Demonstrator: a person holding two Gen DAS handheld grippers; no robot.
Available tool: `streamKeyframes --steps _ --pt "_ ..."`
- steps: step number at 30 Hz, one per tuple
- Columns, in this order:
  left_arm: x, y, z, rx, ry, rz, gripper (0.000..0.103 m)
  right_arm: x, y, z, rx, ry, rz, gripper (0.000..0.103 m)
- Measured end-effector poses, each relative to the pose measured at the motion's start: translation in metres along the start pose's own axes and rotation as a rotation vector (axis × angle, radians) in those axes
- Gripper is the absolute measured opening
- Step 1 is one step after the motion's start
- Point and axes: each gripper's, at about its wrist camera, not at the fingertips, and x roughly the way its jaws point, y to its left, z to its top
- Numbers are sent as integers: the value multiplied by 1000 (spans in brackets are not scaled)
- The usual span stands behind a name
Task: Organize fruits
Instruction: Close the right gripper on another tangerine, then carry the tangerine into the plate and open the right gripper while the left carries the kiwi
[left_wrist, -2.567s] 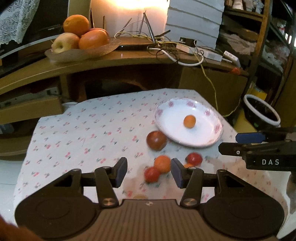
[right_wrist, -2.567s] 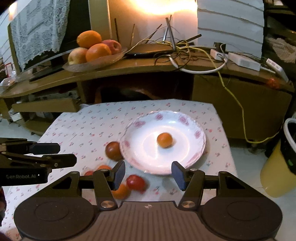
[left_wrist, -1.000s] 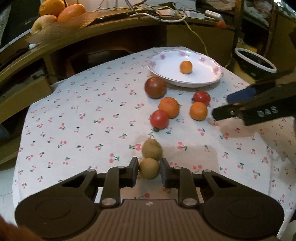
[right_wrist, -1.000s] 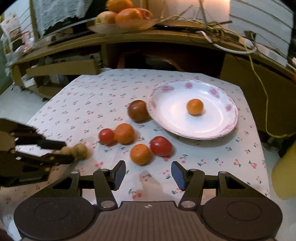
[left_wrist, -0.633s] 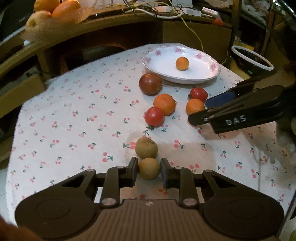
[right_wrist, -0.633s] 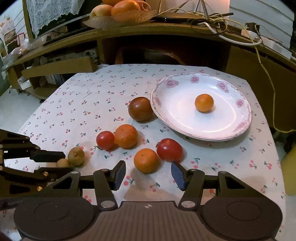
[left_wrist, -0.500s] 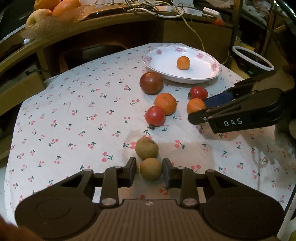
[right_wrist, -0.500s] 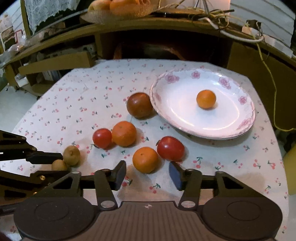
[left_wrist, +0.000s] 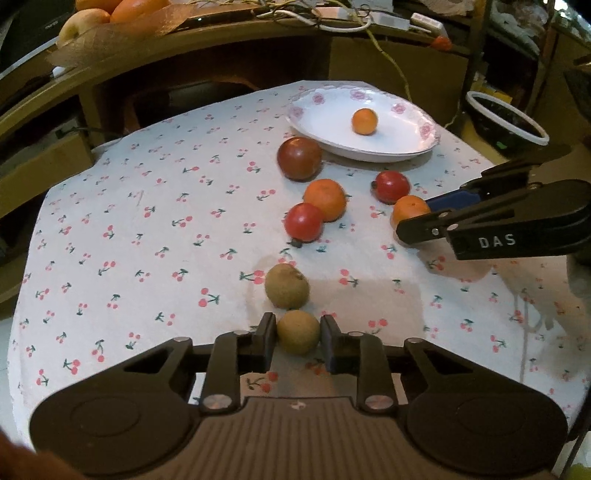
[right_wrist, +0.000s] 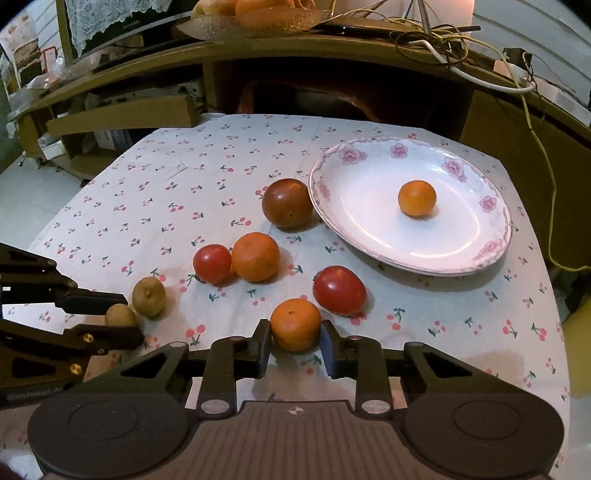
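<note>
Right wrist view shows a tabletop (right_wrist: 110, 206) under a cherry-print cloth, with a flowered white plate (right_wrist: 461, 258) at its far right holding one small orange (right_wrist: 417, 197). Near the plate lie a dark tomato (right_wrist: 287, 202), two red tomatoes and another orange. The right gripper (right_wrist: 295, 345) has just closed its fingers on a near orange (right_wrist: 295, 328), while the left gripper (left_wrist: 298, 341) holds a small brown fruit (left_wrist: 298, 331) tight in its fingers, a second brown fruit (left_wrist: 287, 285) just beyond.

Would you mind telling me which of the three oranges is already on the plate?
The smallest orange, alone in the middle of the flowered plate. The other two lie on the tablecloth: one beside a tomato, one between the right tongs.
</note>
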Motion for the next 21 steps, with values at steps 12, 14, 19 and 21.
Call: streamKeyframes --steps 12,14,19,21 --pt "-5 -32 -5 67 -3 -120 32 -40 4 -34 -28 31 -26 28" --pt "-2 -38 -8 89 11 -119 32 -42 5 -42 -25 47 -32 28" --pt "-1 -42 -9 116 7 -109 33 -41 9 -54 -40 50 -47 29" --pt "-1 -42 -10 119 3 -101 36 -41 7 -54 -35 50 -39 33"
